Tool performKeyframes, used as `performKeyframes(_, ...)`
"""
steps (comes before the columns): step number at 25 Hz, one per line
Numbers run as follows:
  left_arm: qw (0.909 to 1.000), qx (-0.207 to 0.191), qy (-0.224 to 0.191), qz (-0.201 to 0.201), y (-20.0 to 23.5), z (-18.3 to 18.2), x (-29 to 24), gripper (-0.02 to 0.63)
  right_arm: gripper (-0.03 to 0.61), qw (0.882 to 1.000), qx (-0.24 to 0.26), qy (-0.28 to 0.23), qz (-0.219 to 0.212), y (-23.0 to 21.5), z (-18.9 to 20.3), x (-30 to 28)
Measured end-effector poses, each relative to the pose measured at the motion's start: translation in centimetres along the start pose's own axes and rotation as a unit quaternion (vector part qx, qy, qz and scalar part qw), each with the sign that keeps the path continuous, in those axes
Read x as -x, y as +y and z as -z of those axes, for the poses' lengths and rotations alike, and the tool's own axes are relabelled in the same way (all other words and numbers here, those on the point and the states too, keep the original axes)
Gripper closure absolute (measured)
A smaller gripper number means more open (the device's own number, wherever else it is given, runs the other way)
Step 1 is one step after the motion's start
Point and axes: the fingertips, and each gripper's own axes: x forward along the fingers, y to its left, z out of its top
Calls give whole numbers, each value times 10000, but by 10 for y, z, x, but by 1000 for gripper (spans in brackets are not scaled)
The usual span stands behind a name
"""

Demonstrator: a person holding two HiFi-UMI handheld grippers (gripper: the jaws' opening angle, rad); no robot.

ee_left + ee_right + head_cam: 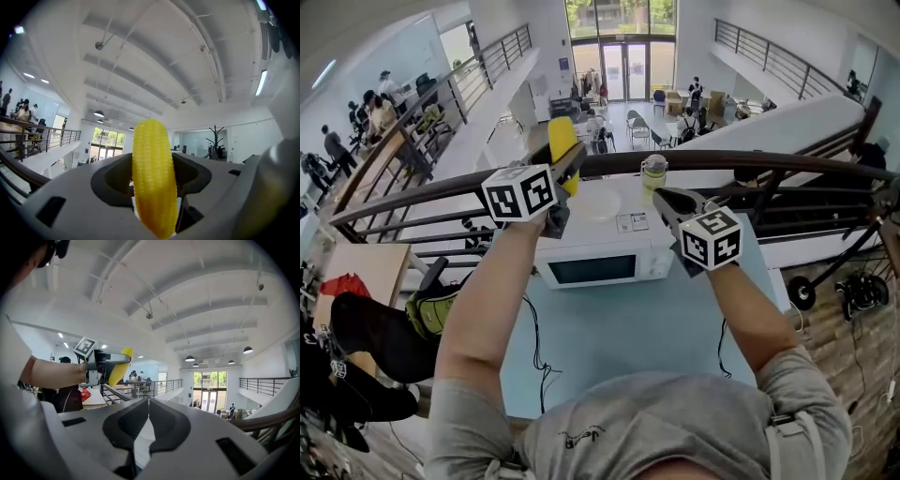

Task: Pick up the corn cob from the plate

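The yellow corn cob point(562, 148) is off the plate point(598, 204), raised in the air with my left gripper point(560, 176) shut on it. In the left gripper view the cob point(153, 178) stands upright between the jaws, its tip above them. The white plate lies on top of the microwave point(605, 258). My right gripper point(667, 199) is raised to the right of the left one, with its jaws closed tip to tip and nothing between them point(149, 401). From the right gripper view I see the left gripper point(101, 367) with the cob point(118, 369) at the left.
A light blue table point(628, 328) carries the microwave. A clear bottle with a green lid point(653, 173) stands on the microwave behind the right gripper. A dark railing point(750, 161) runs behind the table, over an open hall with people below.
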Motion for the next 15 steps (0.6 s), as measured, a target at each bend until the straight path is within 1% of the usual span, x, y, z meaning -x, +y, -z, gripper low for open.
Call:
performKeyframes(8, 9980, -289, -425, 375, -33, -59, 52, 345, 568, 9981, 157, -590, 19, 31, -80, 14)
performKeyframes(11, 9967, -302, -542, 515, -37, -70, 77, 344, 568, 9971, 174, -724, 136, 45, -97, 18)
performKeyframes(15, 9946, -239, -630, 789, -38, -79, 110, 345, 568, 9967, 114, -758, 263, 71, -108, 20)
